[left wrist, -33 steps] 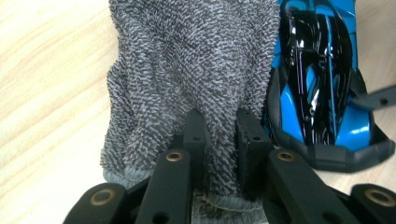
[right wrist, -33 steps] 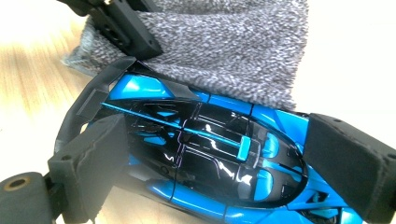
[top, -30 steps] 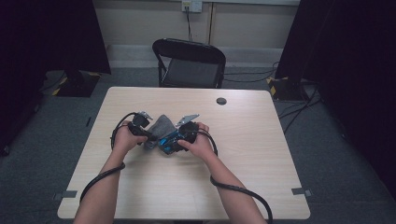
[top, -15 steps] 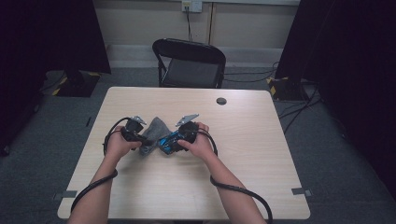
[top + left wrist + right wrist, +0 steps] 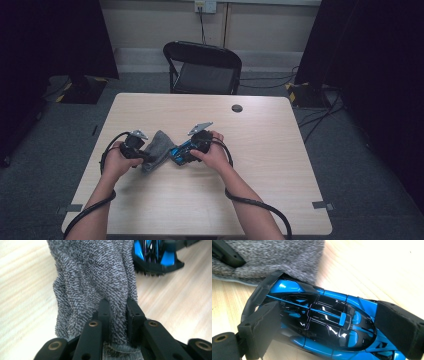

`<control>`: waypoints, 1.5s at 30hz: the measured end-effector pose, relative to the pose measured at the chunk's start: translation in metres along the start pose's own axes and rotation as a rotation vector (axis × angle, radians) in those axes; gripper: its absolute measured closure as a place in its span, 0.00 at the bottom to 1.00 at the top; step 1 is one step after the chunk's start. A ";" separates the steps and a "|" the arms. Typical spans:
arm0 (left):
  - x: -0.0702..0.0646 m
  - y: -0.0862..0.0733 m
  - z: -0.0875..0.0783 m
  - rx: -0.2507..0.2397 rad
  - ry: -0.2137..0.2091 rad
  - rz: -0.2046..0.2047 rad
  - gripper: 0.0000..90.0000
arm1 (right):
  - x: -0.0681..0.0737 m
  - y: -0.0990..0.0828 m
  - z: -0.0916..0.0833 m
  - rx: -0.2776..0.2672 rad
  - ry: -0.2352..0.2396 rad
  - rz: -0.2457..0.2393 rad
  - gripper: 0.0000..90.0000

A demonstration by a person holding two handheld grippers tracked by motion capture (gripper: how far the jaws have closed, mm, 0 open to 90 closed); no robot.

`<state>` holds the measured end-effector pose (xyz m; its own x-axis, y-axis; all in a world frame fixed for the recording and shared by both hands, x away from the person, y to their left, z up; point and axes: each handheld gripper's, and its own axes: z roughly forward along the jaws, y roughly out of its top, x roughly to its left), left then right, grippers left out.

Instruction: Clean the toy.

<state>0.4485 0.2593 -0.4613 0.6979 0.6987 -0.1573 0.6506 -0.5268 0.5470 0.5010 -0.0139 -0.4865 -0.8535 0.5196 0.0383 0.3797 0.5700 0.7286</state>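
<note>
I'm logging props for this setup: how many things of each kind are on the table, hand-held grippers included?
Grey towel: 1
Blue and black toy car: 1
Small dark round thing near the table's far edge: 1
Grippers: 2, the left gripper and the right gripper
Total: 5

Item 1: grey terry-cloth towel (image 5: 95, 277), small, crumpled and bunched w/ folds, lying on the light wood table left of centre; looped nap, hemmed edge at one end pinched upward. One corner overlaps the car's rear.

Item 2: blue-and-black toy sports car (image 5: 322, 322), glossy plastic, upright on its wheels, just right of towel, rear wing touching it.
</note>
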 end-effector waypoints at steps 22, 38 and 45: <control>-0.008 -0.021 -0.033 -0.050 0.025 -0.010 0.85 | -0.001 -0.007 -0.002 -0.052 -0.020 0.031 0.08; -0.025 -0.002 -0.046 -0.096 0.016 0.015 0.85 | -0.022 -0.020 -0.044 -0.057 -0.026 0.053 0.17; -0.048 0.021 -0.040 -0.106 -0.019 0.044 0.84 | -0.025 -0.028 -0.071 -0.062 -0.023 0.045 0.17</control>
<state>0.4169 0.2337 -0.4094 0.7315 0.6660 -0.1461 0.5844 -0.5019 0.6376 0.4865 -0.0878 -0.4595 -0.8275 0.5585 0.0572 0.3942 0.5055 0.7675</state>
